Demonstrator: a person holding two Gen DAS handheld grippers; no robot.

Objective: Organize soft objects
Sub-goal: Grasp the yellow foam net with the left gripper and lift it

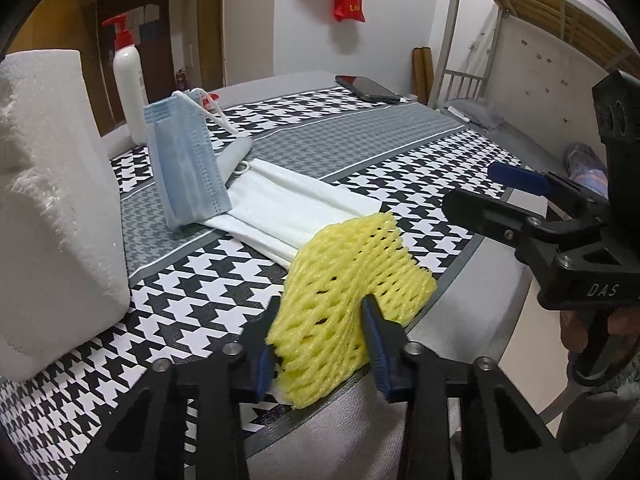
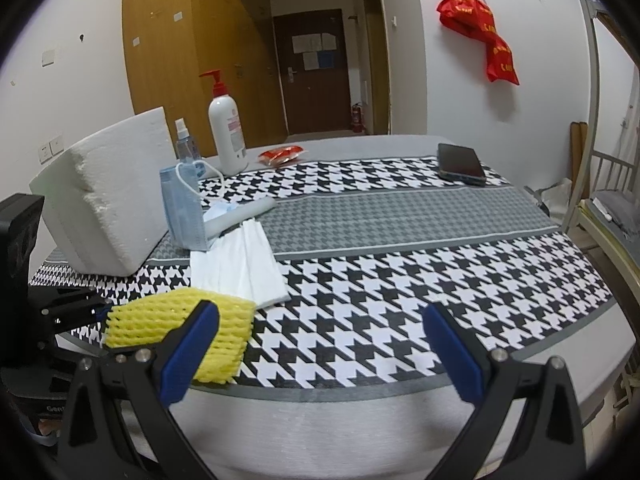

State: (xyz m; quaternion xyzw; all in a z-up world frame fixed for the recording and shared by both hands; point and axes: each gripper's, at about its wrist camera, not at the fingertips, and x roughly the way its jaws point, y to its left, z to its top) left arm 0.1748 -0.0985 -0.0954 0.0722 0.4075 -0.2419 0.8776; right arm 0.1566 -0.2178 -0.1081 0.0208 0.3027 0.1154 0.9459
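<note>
A yellow foam net sleeve (image 1: 344,276) lies near the table's front edge; my left gripper (image 1: 320,336) is shut on its near end. It also shows in the right wrist view (image 2: 180,328). Behind it lie a white folded mask (image 1: 280,208) and a blue mask (image 1: 188,160) standing on edge, also seen in the right wrist view as the white mask (image 2: 236,268) and the blue mask (image 2: 182,208). My right gripper (image 2: 320,340) is open and empty above the cloth; it appears at the right of the left wrist view (image 1: 516,196).
A white foam block (image 1: 52,200) stands at the left. A pump bottle (image 2: 226,132), a small spray bottle (image 2: 186,144), a red packet (image 2: 282,154) and a phone (image 2: 460,164) sit at the back of the houndstooth cloth (image 2: 400,300). A bunk bed frame (image 1: 500,40) is at the right.
</note>
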